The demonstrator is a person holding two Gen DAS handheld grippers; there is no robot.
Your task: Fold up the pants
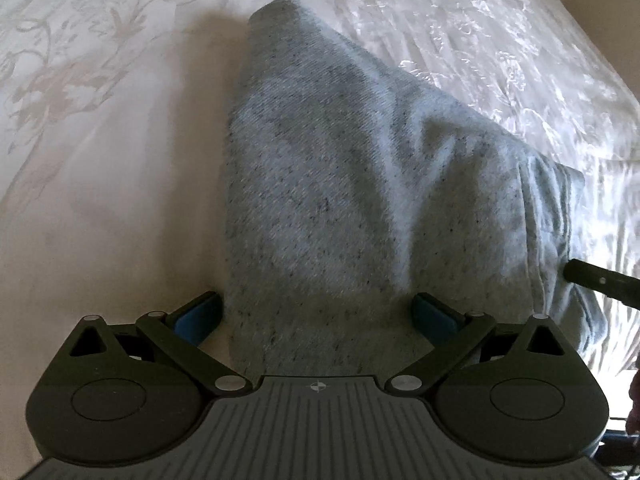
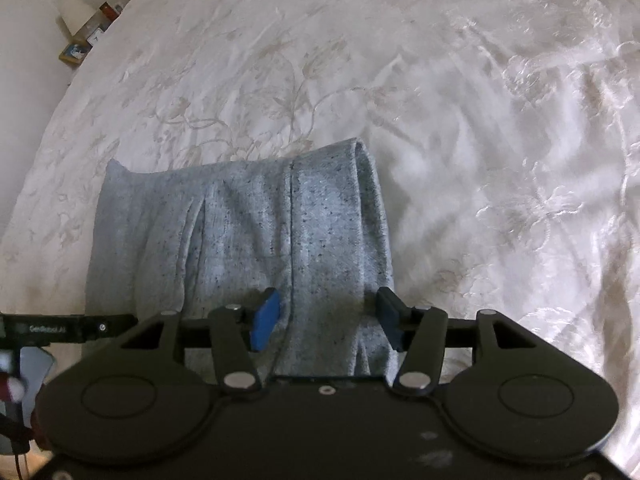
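Grey heathered pants point(image 1: 340, 184) lie folded in a compact bundle on a white floral bedspread point(image 1: 100, 120). My left gripper point(image 1: 318, 312) is open, its blue pads straddling the near edge of the bundle. The other gripper's black finger point(image 1: 600, 280) shows at the right edge. In the right wrist view the pants point(image 2: 248, 232) show a seam and a folded right edge. My right gripper point(image 2: 326, 320) is open, with its pads on either side of the near right part of the bundle, and nothing is clamped.
The bedspread point(image 2: 440, 120) spreads wide to the far side and right. A nightstand with a lamp and small items point(image 2: 86, 36) stands at the far left beyond the bed edge. The left gripper's black finger point(image 2: 68, 328) shows at the left.
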